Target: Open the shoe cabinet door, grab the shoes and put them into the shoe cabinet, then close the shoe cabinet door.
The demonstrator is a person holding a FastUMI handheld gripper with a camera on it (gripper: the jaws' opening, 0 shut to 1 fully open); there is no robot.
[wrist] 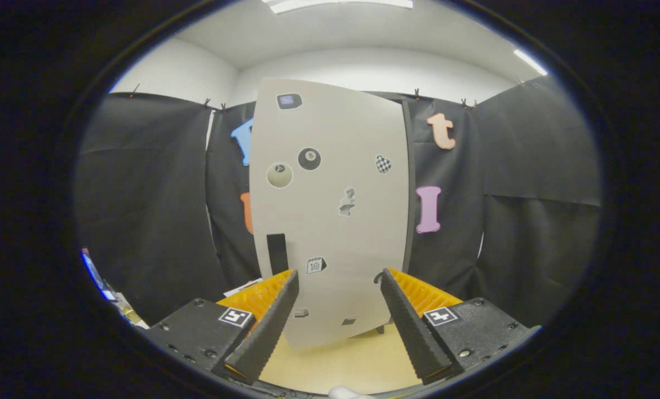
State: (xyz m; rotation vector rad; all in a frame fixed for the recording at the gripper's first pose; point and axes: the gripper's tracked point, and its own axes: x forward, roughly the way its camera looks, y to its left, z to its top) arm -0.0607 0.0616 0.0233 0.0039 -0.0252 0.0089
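The shoe cabinet (335,183) stands upright just beyond my fingers, a tall pale grey box whose door faces me. The door looks closed and carries several small stickers. A black vertical handle strip (277,253) sits low on the door's left side, just above my left fingertip. My gripper (339,277) is open, its two fingers spread apart with nothing between them, aimed at the lower part of the door. A small white thing (345,393), perhaps the tip of a shoe, peeks in under the fingers; I cannot tell what it is.
The cabinet rests on a light wooden tabletop (341,360). Black cloth walls (147,194) close in on the left, behind and on the right. Some small objects (108,296) lie at the far left near the table's edge.
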